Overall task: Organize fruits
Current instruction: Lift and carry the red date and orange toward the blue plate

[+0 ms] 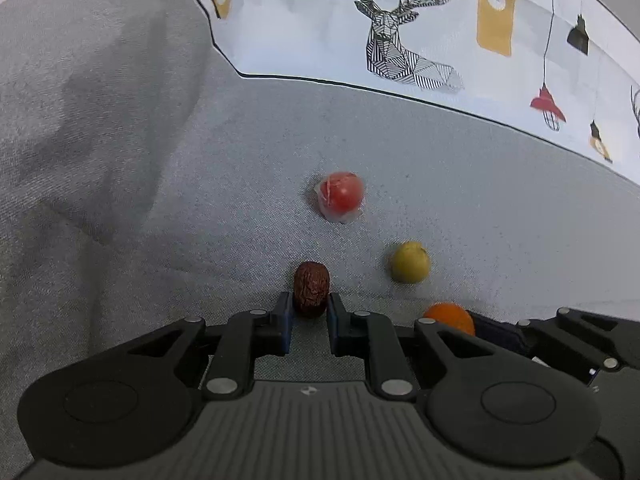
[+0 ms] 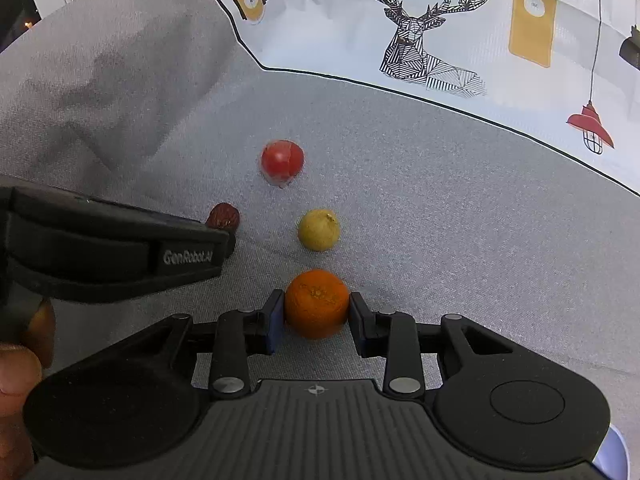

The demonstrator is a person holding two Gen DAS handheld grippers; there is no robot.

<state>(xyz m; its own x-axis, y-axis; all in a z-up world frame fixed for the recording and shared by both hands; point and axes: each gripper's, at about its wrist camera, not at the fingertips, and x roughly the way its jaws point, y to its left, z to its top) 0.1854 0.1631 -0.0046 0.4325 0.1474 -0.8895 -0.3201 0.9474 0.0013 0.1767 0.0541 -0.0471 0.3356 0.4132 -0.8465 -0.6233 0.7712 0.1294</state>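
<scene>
A wrinkled brown date (image 1: 311,294) sits between the fingertips of my left gripper (image 1: 310,307), whose pads touch it on both sides. An orange mandarin (image 2: 317,303) sits between the pads of my right gripper (image 2: 317,307), which is shut on it. A red tomato (image 1: 342,196) in thin wrap lies farther ahead on the grey cloth, and a yellow-green fruit (image 1: 410,262) lies right of the date. In the right wrist view the tomato (image 2: 282,162), the yellow-green fruit (image 2: 319,230) and the date (image 2: 223,216) lie ahead; the left gripper body partly hides the date.
The grey cloth (image 1: 160,200) rises in folds at the left. A white cloth (image 1: 400,20) printed with a deer and lamps lies beyond a dark border at the back. The right gripper (image 1: 560,332) shows at the lower right of the left wrist view, beside the mandarin (image 1: 450,316).
</scene>
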